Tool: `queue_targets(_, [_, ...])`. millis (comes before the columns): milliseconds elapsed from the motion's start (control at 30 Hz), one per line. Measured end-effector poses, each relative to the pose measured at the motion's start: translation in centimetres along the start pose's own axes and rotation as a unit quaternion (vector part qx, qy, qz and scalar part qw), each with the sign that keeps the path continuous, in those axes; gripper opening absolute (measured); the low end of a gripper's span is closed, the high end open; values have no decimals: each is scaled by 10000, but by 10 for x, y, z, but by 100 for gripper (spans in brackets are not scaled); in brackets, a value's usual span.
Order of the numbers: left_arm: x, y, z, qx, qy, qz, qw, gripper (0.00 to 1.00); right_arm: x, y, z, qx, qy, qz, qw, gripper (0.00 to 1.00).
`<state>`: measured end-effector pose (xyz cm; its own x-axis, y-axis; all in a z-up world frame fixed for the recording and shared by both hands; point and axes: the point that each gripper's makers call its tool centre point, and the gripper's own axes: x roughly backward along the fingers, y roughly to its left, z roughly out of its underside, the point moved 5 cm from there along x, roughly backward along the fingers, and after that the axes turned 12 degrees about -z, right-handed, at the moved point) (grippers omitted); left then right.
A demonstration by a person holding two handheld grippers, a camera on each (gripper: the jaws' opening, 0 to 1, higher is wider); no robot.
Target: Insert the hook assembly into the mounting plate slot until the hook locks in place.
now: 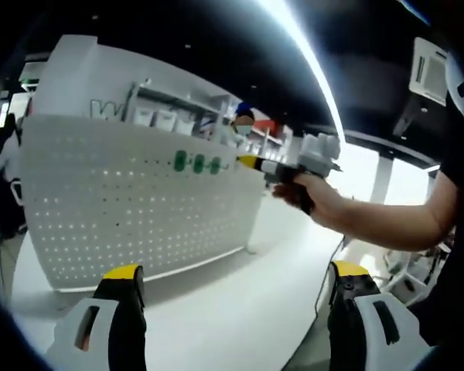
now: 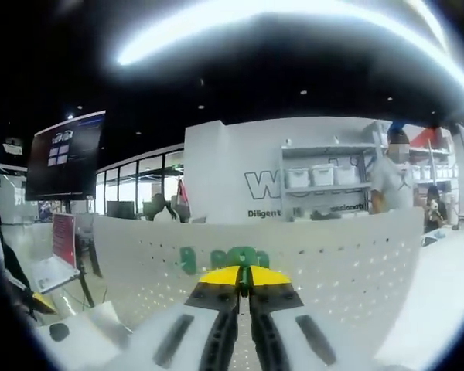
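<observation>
Lighting: indoor, dark ceiling w/ long strip light (image 1: 313, 62), blown out to white glare in both views. Window area (image 1: 406, 182) at right of left gripper view overexposed. Pegboard (image 1: 131, 201) evenly lit; holes glow w/ backlight. Soft shadow on desk (image 1: 240, 301) below board. Quality: strong fisheye bend, edges smeared and dim. Overall soft focus; near claw (image 2: 244, 287) blurred.
</observation>
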<state>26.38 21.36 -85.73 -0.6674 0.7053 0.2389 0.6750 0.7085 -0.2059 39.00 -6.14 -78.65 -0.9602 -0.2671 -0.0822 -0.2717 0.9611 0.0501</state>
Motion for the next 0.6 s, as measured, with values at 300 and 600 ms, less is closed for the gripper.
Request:
queue_targets(300, [-1, 8, -1, -94, 54, -122, 9999, 97, -7, -31, 9, -96, -27, 309, 9995, 0])
queue_targets(600, [-2, 11, 0, -61, 108, -79, 9999, 98, -17, -39, 13, 45, -66, 378, 9993, 0])
